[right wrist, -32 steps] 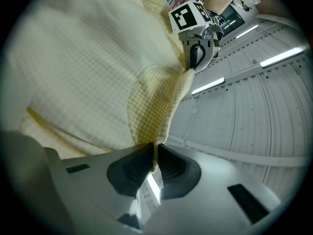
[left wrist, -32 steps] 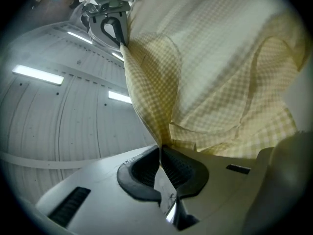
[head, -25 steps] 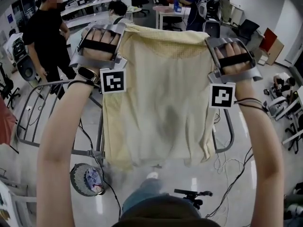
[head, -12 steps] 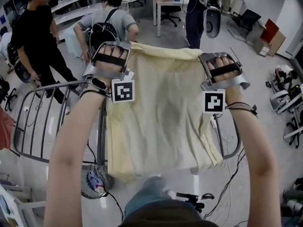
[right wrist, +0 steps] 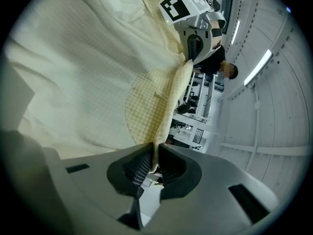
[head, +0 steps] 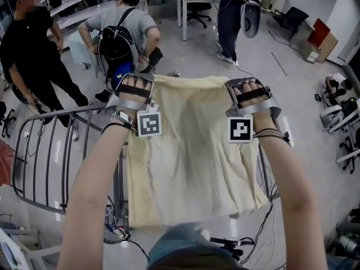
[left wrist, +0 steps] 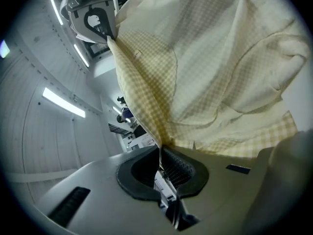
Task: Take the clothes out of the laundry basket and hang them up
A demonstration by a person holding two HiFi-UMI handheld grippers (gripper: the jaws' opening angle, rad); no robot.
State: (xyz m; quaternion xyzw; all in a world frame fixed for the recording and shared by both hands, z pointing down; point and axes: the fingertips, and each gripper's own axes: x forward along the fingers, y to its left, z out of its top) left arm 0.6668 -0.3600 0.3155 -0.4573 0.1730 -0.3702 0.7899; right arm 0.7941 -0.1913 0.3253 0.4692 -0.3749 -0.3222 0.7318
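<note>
Yellow checked garment (head: 191, 167): top edge clamped in L gripper (left wrist: 160, 153) & R gripper (right wrist: 152, 153), spread above drying rack (head: 42, 151); hanging step, next prob. drape over rail.

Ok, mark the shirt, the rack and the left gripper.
shirt (head: 191, 173), head view, middle of the fabric.
rack (head: 52, 156), head view, one grey bar.
left gripper (left wrist: 160, 153), left gripper view, between its shut jaws.

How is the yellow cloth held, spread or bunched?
Spread: the yellow cloth hangs flat between left gripper and right gripper, which pinch its top corners.
</note>
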